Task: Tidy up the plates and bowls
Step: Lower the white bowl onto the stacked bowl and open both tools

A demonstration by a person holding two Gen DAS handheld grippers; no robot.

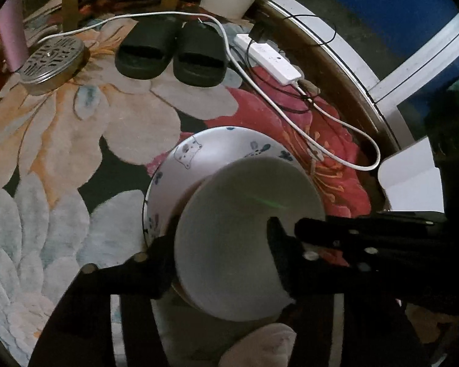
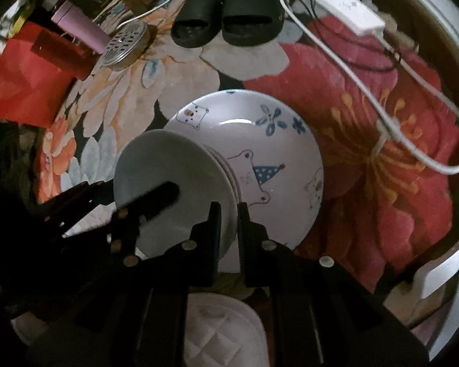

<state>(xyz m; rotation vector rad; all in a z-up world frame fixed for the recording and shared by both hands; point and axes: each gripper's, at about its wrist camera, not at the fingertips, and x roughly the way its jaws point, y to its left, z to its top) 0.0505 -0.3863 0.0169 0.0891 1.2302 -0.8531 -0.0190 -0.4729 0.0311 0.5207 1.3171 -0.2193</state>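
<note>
A large plate with blue bear and flower drawings (image 1: 199, 153) (image 2: 260, 140) lies on the flowered rug. A plain white bowl (image 1: 244, 223) (image 2: 168, 171) is held tilted over the plate's near edge. My left gripper (image 1: 220, 263) is shut on the white bowl, one finger inside it and one outside its rim. In the right wrist view the left gripper's finger (image 2: 156, 197) reaches into the bowl. My right gripper (image 2: 229, 214) stands at the stacked rims by the bowl's edge, jaws narrowly apart around them; whether it grips is unclear.
Black slippers (image 1: 168, 52) (image 2: 229, 15), a round metal drain cover (image 1: 52, 61) (image 2: 125, 42), a white power strip (image 1: 269, 58) (image 2: 342, 3) with trailing cables, a pink bottle (image 2: 79, 27) and a red box (image 2: 24, 73) lie at the rug's far side. A quilted white item (image 2: 223, 333) lies beneath the right gripper.
</note>
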